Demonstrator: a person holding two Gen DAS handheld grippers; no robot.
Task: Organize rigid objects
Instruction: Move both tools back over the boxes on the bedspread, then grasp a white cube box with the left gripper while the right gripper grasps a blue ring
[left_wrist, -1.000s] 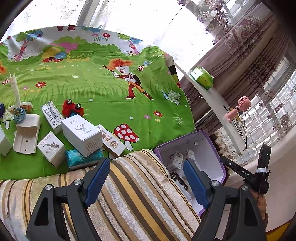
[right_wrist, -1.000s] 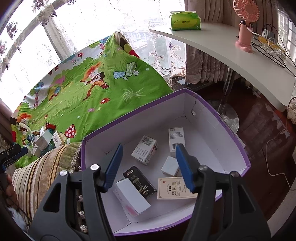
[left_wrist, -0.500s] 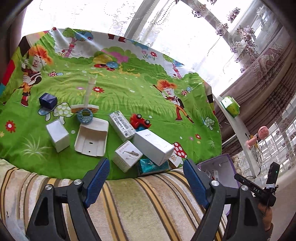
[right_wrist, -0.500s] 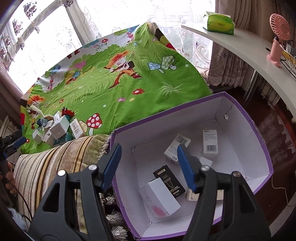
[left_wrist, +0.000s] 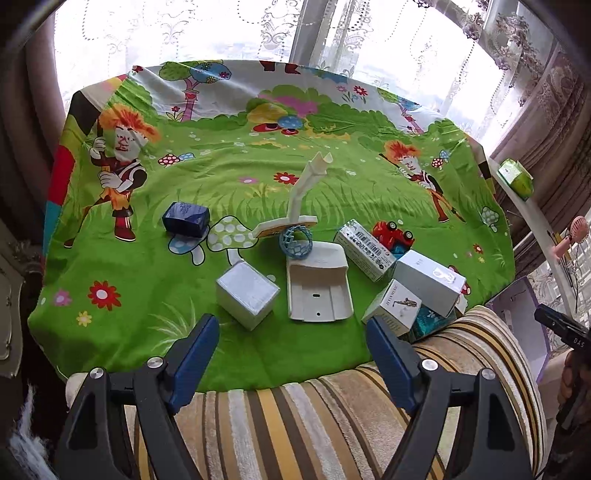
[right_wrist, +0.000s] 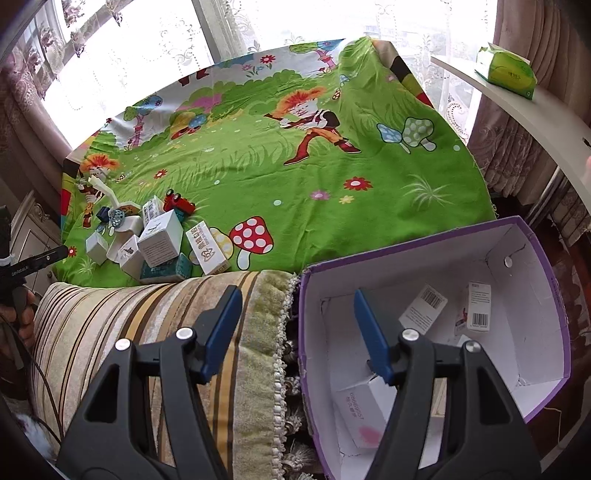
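Several small boxes and toys lie on the green cartoon sheet: a white box (left_wrist: 246, 293), a white plastic tray part (left_wrist: 317, 291), a blue lattice ring (left_wrist: 295, 242), a dark blue box (left_wrist: 186, 219), a barcode box (left_wrist: 364, 249), a red toy car (left_wrist: 391, 232) and a large white box (left_wrist: 428, 280). My left gripper (left_wrist: 291, 343) hangs open over the sheet's near edge, just short of the white box. My right gripper (right_wrist: 295, 321) is open and empty above the left wall of the purple box (right_wrist: 424, 240), which holds several cartons (right_wrist: 423, 308).
A striped cushion (right_wrist: 147, 332) runs along the near side between the pile (right_wrist: 159, 236) and the purple box. A curved white shelf (right_wrist: 535, 110) with a green tissue pack (right_wrist: 506, 72) stands at the right. Curtains and windows lie behind the bed.
The left gripper has swung left from the purple box to face the pile on the sheet. The right gripper has slid left from over the box's inside to its left wall.
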